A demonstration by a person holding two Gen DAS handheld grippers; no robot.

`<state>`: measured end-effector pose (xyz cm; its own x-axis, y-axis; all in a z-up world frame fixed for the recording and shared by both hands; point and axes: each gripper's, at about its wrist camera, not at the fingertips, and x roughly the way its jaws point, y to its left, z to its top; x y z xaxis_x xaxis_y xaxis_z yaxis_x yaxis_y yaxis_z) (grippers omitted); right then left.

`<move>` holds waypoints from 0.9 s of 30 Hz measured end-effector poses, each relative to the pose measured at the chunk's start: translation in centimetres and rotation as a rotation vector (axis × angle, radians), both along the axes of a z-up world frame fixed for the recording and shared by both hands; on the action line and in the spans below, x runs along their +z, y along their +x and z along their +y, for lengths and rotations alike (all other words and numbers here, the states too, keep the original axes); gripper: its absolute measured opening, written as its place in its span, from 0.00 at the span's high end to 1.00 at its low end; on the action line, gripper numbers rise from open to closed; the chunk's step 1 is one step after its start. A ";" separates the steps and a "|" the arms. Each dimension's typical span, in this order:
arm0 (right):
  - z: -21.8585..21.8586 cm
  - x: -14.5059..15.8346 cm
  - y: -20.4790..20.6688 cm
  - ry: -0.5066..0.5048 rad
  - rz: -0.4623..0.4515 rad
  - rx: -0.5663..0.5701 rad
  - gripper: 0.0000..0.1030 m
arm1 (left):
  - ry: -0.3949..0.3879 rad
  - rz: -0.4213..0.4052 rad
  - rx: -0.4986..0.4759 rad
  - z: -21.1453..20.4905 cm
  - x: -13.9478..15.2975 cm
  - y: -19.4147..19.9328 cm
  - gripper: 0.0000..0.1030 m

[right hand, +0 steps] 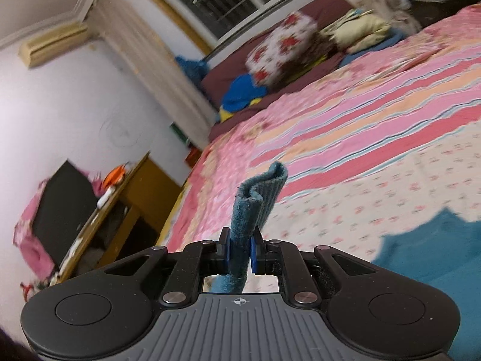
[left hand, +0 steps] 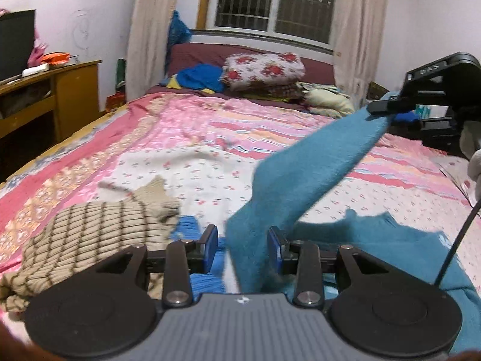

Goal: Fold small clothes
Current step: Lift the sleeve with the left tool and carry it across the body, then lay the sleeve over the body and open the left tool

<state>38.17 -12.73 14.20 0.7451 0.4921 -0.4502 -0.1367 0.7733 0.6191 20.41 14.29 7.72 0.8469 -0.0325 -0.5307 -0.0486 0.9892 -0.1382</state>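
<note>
- Teal garment (left hand: 303, 174): fuzzy knit or fleece, partly lifted off the bed (left hand: 186, 138). One strip of it runs taut from low in the left wrist view up to the right gripper (left hand: 387, 111); the rest lies spread on the sheet at lower right (right hand: 427, 249).
- Right gripper (right hand: 239, 252): pads clamped on a bunched, folded-over edge of the teal cloth, which sticks up past the fingertips.
- Left gripper (left hand: 243, 248): jaws stand apart, teal fabric passing between them. Cloth seems to lie against the right pad; no pinch visible, so it reads as not gripping.
- Step in hand, as a judgement: lifting and stretching one end of the garment, likely a sleeve or hem, to carry it over the body for a fold.
- Next move calls for: the left closing on the fabric or pinning it down, then both lowering the raised part flat and square onto the spread portion, without dragging the rest.
- Beige ribbed garment (left hand: 90, 237): crumpled on the bed at left, just beside the left gripper, a bit of blue cloth (left hand: 188, 228) at its edge.
- Further out: floral pillow (left hand: 264, 69) and piled bedding at the head, wooden desk (left hand: 60, 96) by the wall. Frames motion-blurred.
</note>
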 end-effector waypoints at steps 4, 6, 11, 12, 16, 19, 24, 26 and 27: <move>-3.7 -0.3 -0.6 0.008 0.000 -0.053 0.88 | 0.011 0.018 -0.036 -2.2 -0.1 0.6 0.59; -5.5 -0.8 -0.9 -0.001 0.003 -0.080 0.88 | 0.026 0.024 -0.056 -3.3 -0.3 0.9 0.59; -9.2 -3.3 -1.6 -0.023 0.044 -0.138 0.88 | 0.066 0.071 -0.100 -5.7 -1.9 1.8 0.59; -9.9 -4.0 -1.7 -0.028 0.058 -0.150 0.88 | 0.071 0.088 -0.104 -6.0 -2.5 1.8 0.59; -12.6 -7.1 -2.2 -0.042 0.105 -0.194 0.88 | 0.084 0.136 -0.110 -6.8 -4.4 1.6 0.55; -13.8 -10.2 -2.3 -0.085 0.163 -0.224 0.88 | 0.110 0.173 -0.110 -7.4 -5.8 1.5 0.54; -15.0 -16.6 -2.8 -0.154 0.303 -0.259 0.88 | 0.118 0.211 -0.110 -7.3 -7.4 0.5 0.52; -15.4 -17.8 -3.7 -0.131 0.292 -0.260 0.88 | 0.104 0.221 -0.106 -6.8 -7.8 -0.1 0.48; -15.6 -17.9 -3.8 -0.118 0.286 -0.260 0.88 | 0.098 0.225 -0.103 -6.6 -8.0 -0.4 0.47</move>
<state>34.37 -28.29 -3.65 0.6745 0.2362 -0.6994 0.2380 0.8273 0.5089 19.97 7.71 -0.24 0.7019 -0.0515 -0.7104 0.0339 0.9987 -0.0388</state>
